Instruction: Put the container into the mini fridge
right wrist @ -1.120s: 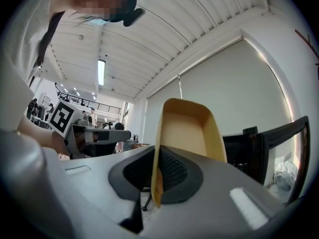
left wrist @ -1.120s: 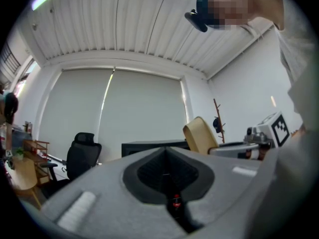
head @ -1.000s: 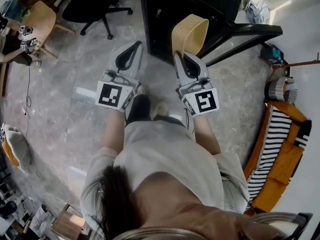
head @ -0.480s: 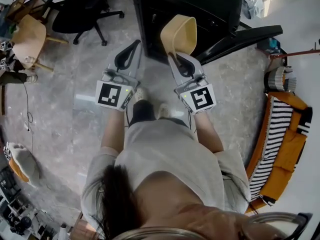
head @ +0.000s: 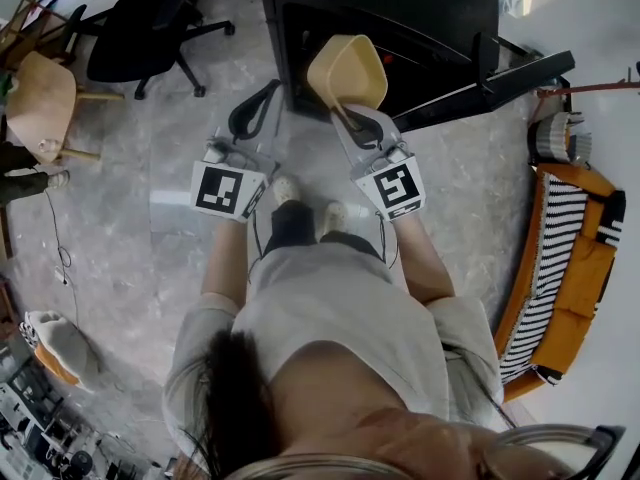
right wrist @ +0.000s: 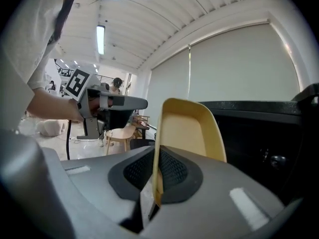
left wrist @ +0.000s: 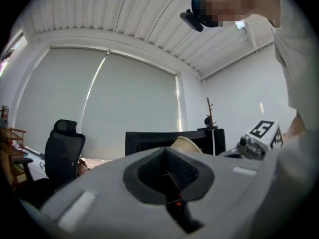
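A tan, empty container (head: 347,71) is pinched by its rim in my right gripper (head: 350,120), which is shut on it. In the right gripper view the container (right wrist: 187,131) stands on edge between the jaws, right in front of the black mini fridge (right wrist: 269,133). The fridge (head: 400,18) stands open ahead, its door (head: 500,76) swung out to the right. My left gripper (head: 262,103) hovers to the left of the container, jaws together with nothing in them; its own view shows the left gripper (left wrist: 169,171), the fridge (left wrist: 159,141) and the container's edge (left wrist: 185,144).
A black office chair (head: 150,18) and a wooden chair (head: 45,93) stand at the left on the grey floor (head: 180,148). An orange and striped seat (head: 565,268) lies at the right. The person's feet (head: 305,203) are just behind the grippers.
Both grippers and the person have moved forward toward the fridge. The container has travelled up and left, and now sits at the fridge's opening.
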